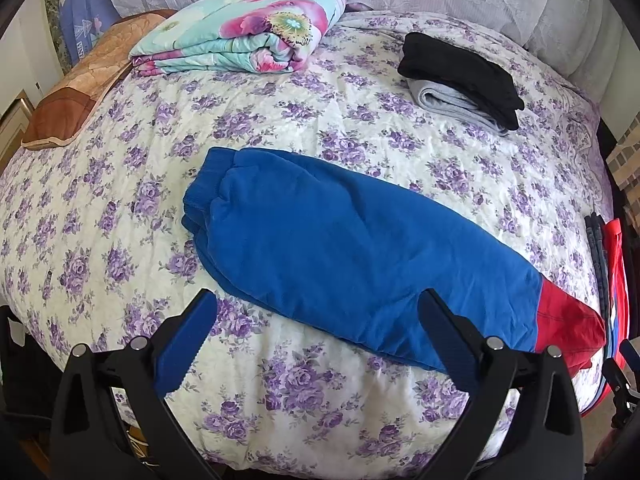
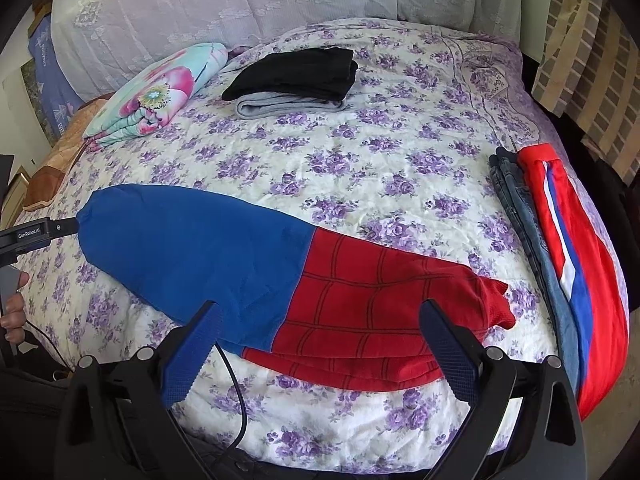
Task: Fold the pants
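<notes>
Blue pants with a red web-patterned upper part point(image 1: 352, 256) point(image 2: 280, 280) lie flat across the floral bedspread, legs stacked, cuffs to the left and red waist end to the right. My left gripper point(image 1: 316, 340) hovers open above the near edge of the blue legs, nothing between its fingers. Over the near edge of the red part my right gripper point(image 2: 320, 348) also stands open and empty. In the right wrist view the left gripper's body point(image 2: 36, 234) shows at the far left beside the blue cuffs, held by a hand point(image 2: 14, 304).
A folded black and grey clothes stack point(image 1: 464, 80) point(image 2: 296, 80) sits at the back of the bed. A folded floral quilt point(image 1: 248, 32) point(image 2: 156, 92) lies back left. Folded jeans and a red-blue garment point(image 2: 560, 248) lie along the right edge. A cable point(image 2: 236, 384) hangs over the bed's near edge.
</notes>
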`<action>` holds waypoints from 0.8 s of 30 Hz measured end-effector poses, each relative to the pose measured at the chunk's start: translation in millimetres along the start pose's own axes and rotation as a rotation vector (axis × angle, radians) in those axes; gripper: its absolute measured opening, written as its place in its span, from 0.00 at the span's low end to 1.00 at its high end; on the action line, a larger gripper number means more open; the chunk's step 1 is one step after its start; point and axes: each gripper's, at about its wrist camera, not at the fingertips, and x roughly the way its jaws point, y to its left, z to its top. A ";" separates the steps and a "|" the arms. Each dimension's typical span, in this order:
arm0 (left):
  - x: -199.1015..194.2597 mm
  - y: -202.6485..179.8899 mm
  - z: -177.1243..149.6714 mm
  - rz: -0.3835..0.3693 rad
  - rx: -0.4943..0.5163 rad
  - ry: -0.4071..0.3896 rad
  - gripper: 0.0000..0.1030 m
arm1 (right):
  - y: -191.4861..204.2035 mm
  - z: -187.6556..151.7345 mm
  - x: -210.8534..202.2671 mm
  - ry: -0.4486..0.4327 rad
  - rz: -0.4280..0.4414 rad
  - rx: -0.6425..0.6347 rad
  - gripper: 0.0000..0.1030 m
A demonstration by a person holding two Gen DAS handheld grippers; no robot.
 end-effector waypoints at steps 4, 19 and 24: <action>2.7 1.5 -0.7 0.003 -0.005 0.009 0.95 | -0.3 -0.4 0.8 0.008 -0.001 0.008 0.96; 10.2 1.3 2.1 -0.005 -0.005 0.024 0.95 | -4.2 -3.0 -0.4 0.018 -0.024 0.033 0.96; 11.4 -1.8 4.0 -0.008 -0.002 0.027 0.95 | -4.4 -1.5 0.1 0.016 -0.028 0.033 0.96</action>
